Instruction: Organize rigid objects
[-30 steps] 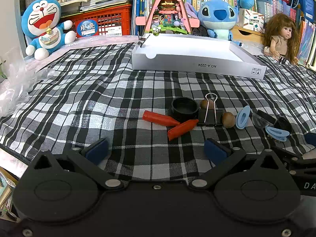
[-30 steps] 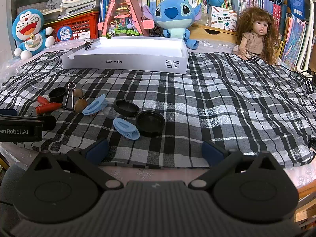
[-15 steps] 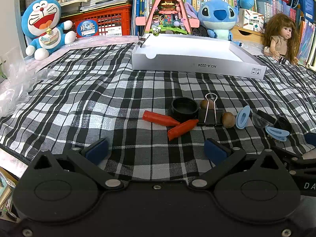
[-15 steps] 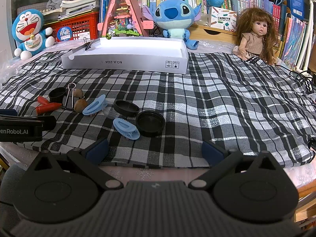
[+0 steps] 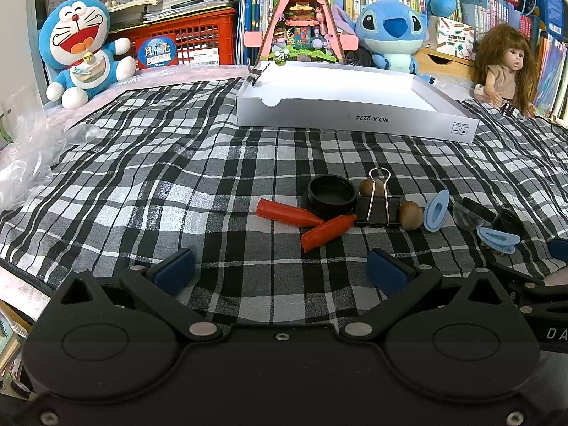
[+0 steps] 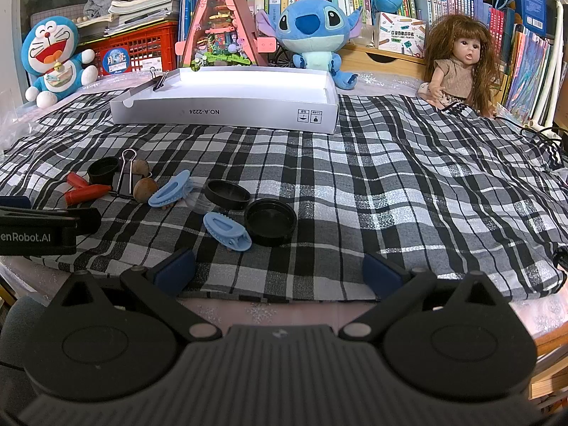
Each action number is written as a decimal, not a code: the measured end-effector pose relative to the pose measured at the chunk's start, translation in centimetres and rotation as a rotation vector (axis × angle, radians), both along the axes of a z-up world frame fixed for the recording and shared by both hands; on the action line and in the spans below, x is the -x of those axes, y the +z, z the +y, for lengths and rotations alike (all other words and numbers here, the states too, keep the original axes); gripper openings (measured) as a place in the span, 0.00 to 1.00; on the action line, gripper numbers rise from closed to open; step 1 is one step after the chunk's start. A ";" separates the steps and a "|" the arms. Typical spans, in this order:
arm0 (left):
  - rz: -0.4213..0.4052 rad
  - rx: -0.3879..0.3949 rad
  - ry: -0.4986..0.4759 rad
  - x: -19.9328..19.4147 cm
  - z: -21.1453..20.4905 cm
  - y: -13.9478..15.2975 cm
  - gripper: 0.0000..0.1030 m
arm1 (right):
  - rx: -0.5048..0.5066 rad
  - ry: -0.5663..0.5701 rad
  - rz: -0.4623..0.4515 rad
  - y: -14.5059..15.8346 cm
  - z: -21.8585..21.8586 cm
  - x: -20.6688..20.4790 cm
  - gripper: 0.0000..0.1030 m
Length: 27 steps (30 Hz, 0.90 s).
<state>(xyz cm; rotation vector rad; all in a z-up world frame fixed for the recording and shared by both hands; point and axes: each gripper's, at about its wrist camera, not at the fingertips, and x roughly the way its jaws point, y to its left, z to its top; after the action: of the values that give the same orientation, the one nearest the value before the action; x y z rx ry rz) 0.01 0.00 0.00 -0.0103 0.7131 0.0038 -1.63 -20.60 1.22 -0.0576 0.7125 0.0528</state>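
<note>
On the plaid cloth lies a cluster of small items: two red crayons [image 5: 288, 214] [image 5: 328, 231], a black cap [image 5: 332, 195], a black binder clip [image 5: 377, 209], two brown nuts [image 5: 410, 216] and two blue clips [image 5: 436, 210] [image 6: 227, 230]. Two more black lids [image 6: 227, 193] [image 6: 271, 220] lie right of them. A white shallow box [image 5: 355, 106] [image 6: 227, 101] stands behind, with a binder clip [image 6: 158, 80] on its left rim. My left gripper [image 5: 280, 271] is open, just short of the crayons. My right gripper [image 6: 277, 269] is open at the cloth's front edge, near the blue clip and lid.
Plush toys [image 5: 80, 49] [image 6: 312, 35], a doll [image 6: 458, 60], a toy house [image 5: 301, 21], a red crate [image 5: 191, 41] and bookshelves line the back. Crumpled clear plastic [image 5: 28, 163] lies at the left. The left gripper's body [image 6: 39, 229] reaches into the right wrist view.
</note>
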 end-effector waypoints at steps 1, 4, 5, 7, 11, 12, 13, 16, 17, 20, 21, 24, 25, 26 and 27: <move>0.000 0.000 0.001 0.0 0.0 0.0 1.00 | 0.000 0.000 -0.001 0.0 0.0 0.0 1.00; 0.001 0.001 0.007 -0.1 0.0 0.0 1.00 | 0.001 0.000 -0.007 -0.1 0.1 0.1 1.00; 0.001 0.001 0.010 -0.1 -0.1 0.1 1.00 | 0.001 0.000 -0.008 -0.1 0.1 0.0 1.00; 0.000 0.000 0.016 -0.1 0.0 0.1 1.00 | 0.001 0.000 -0.010 0.1 0.0 0.1 1.00; -0.015 -0.004 0.015 0.1 0.0 -0.2 1.00 | -0.007 -0.001 -0.017 0.0 -0.2 0.3 1.00; -0.021 -0.005 0.015 0.2 0.1 -0.2 1.00 | -0.013 0.000 -0.025 -0.3 -0.3 0.4 1.00; -0.024 -0.004 0.015 0.3 0.2 -0.2 1.00 | -0.014 0.003 -0.036 -0.3 -0.4 0.5 1.00; -0.026 -0.005 0.015 0.2 0.3 -0.2 1.00 | -0.014 0.005 -0.043 -0.1 -0.4 0.7 1.00; -0.025 -0.005 0.015 0.2 0.2 -0.2 1.00 | -0.016 0.003 -0.042 -0.1 -0.4 0.7 1.00; -0.027 -0.006 0.015 0.3 0.2 -0.2 1.00 | -0.018 -0.003 -0.040 -0.1 -0.3 0.6 1.00; -0.028 -0.005 0.015 0.3 0.2 -0.3 1.00 | -0.020 -0.005 -0.045 -0.1 -0.3 0.6 1.00; -0.024 -0.004 0.012 0.3 0.2 -0.2 1.00 | -0.016 -0.006 -0.052 -0.1 -0.3 0.8 1.00; -0.018 0.001 0.009 0.2 0.2 -0.2 0.99 | -0.018 -0.011 -0.047 0.0 -0.2 0.7 1.00; -0.013 0.010 0.006 0.2 0.3 -0.1 0.97 | -0.028 -0.022 -0.047 0.1 -0.2 0.7 1.00; -0.012 0.019 0.005 0.2 0.5 0.0 0.92 | -0.042 -0.030 -0.053 0.3 -0.3 0.9 1.00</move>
<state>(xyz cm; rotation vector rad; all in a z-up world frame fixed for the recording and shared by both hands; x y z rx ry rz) -0.18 0.49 -0.04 -0.0309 0.7009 0.0019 -2.58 -20.87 1.51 -0.0078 0.6587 0.0378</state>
